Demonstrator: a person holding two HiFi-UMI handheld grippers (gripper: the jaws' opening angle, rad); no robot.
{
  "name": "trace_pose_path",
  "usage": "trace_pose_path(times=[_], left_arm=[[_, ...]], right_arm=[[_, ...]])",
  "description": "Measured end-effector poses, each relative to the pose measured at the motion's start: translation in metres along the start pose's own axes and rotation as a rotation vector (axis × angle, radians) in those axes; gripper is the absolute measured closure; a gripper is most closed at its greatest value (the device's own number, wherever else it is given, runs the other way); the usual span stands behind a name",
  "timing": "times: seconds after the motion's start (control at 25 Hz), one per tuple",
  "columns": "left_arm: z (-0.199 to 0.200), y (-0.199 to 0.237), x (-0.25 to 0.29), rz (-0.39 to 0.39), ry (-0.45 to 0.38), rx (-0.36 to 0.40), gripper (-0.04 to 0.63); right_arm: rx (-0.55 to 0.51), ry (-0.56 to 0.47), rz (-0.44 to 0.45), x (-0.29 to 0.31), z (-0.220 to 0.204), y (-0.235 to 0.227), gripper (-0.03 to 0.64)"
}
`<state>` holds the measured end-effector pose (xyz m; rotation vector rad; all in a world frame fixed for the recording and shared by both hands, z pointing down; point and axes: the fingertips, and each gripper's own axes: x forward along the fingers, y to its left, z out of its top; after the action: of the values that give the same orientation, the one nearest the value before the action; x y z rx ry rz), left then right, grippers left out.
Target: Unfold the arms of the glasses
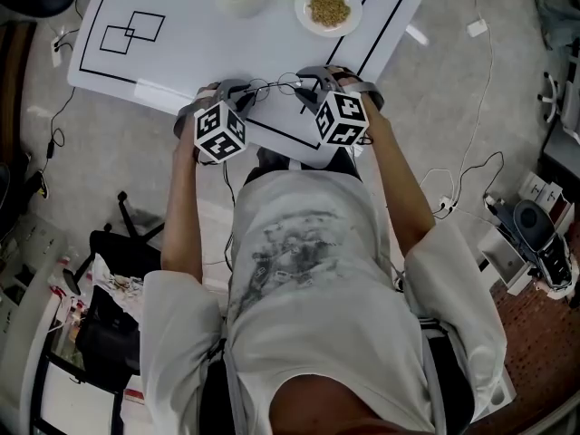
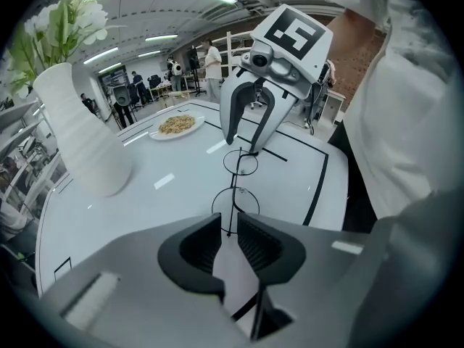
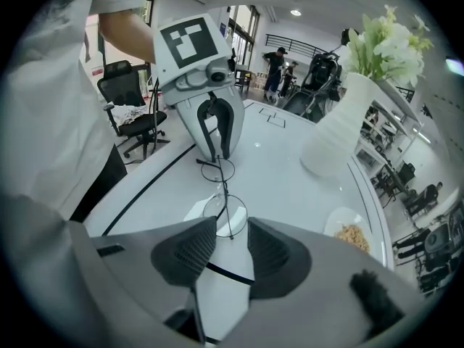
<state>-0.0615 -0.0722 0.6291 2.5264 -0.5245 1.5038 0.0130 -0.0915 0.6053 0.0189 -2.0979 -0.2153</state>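
Dealing with the glasses [image 2: 233,184]: thin dark wire with two round lenses, stretching end to end between the two grippers at the edge of the white table [image 2: 145,194] nearest the person, just inside a black line drawn on the top. Not managing to tell whether resting on the surface or hanging just off it. Pointing at one end with the left gripper [image 2: 230,227], holding its jaws a narrow gap apart and taking a wire tip of the frame in between the pads without pinching it. Pointing at the opposite end with the right gripper [image 3: 231,225], holding its jaws a little wider apart, again taking a wire tip between them without touching it. Facing each other, both tilting steeply down. Standing farther back on the table: a ribbed white vase [image 2: 80,133] carrying white flowers, and near it a plate [image 2: 174,126] heaped with pale food.
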Motion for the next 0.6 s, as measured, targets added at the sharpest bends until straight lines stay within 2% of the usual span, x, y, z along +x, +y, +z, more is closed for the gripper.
trace_pose_path(times=[0.2, 0.36, 0.6], left_arm=[[-0.0005, -0.0029, 0.0021, -0.066, 0.022, 0.015, 0.532], [0.0, -0.0034, 0.0014, -0.127, 0.03, -0.014, 0.532], [0.0001, -0.0021, 0.0009, -0.183, 0.04, -0.036, 0.532]], right_arm=[[0.001, -0.004, 0.014, 0.001, 0.0, -0.0003, 0.472], [-0.003, -0.005, 0.032, 0.0002, 0.0004, -0.0004, 0.474], [-0.046, -0.008, 0.111, 0.0017, 0.0017, 0.0001, 0.474]])
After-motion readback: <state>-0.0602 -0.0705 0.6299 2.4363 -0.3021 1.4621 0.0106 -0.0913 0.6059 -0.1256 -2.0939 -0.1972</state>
